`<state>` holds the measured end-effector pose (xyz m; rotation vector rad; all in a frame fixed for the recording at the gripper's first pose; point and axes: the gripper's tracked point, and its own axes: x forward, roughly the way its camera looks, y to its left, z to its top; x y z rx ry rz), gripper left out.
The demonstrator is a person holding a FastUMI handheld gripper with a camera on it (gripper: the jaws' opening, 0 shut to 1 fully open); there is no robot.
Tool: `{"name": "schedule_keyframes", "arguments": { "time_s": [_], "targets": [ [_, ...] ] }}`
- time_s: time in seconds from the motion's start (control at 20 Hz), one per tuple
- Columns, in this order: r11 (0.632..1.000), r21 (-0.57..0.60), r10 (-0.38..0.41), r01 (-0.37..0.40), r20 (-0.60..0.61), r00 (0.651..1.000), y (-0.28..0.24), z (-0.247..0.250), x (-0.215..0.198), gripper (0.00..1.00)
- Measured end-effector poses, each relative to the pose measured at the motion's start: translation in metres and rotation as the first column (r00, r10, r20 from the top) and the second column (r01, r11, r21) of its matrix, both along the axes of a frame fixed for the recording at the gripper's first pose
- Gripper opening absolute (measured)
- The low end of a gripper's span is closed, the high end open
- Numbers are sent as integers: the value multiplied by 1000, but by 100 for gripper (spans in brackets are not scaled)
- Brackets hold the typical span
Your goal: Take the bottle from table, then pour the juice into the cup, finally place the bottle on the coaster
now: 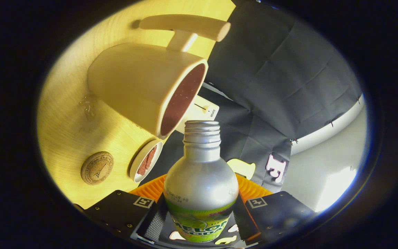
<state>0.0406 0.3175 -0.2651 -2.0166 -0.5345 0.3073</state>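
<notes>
My gripper (199, 216) is clamped on the silver metal bottle with the green label (200, 186), one black finger (147, 216) pressed on each side of its lower body, so the take step is done. Cap is off, threaded neck open. The camera is rolled hard, so the bottle is tipped sideways relative to the table, mouth sitting just below and beside the rim of the cream ceramic cup with the stick handle (140, 83). Cup inside looks reddish-brown; can't tell if that's glaze or liquid. No stream visible at the mouth, so I judge this as the pour, either about to start or just over — can't say which.

Left: finish the pour if not done, then set the bottle on the round cork coaster (97, 168), which lies bare on the table, near the cup. A small white dish with reddish-brown inside (146, 160) sits between coaster and bottle, touching neither.

Surface: pale yellow wood-grain table (67, 131), warm light. Black cloth wall (282, 76) beyond, a white card (202, 110) behind the cup, bright pale floor (330, 173) past the cloth.
</notes>
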Motion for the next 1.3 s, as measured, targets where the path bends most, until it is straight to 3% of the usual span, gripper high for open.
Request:
{"name": "schedule_keyframes", "arguments": {
  "time_s": [0.35, 0.75, 1.1, 1.3],
  "targets": [
    [987, 151, -35, 53, -115, 993, -8, -1, -4, 83],
    [926, 343, -64, 157, -268, 961, -14, 4, 2, 83],
    [803, 543, -50, 247, -352, 935, -18, 28, 6, 83],
    [704, 648, -25, 292, -388, 921, -19, 41, 4, 83]
  ]
}}
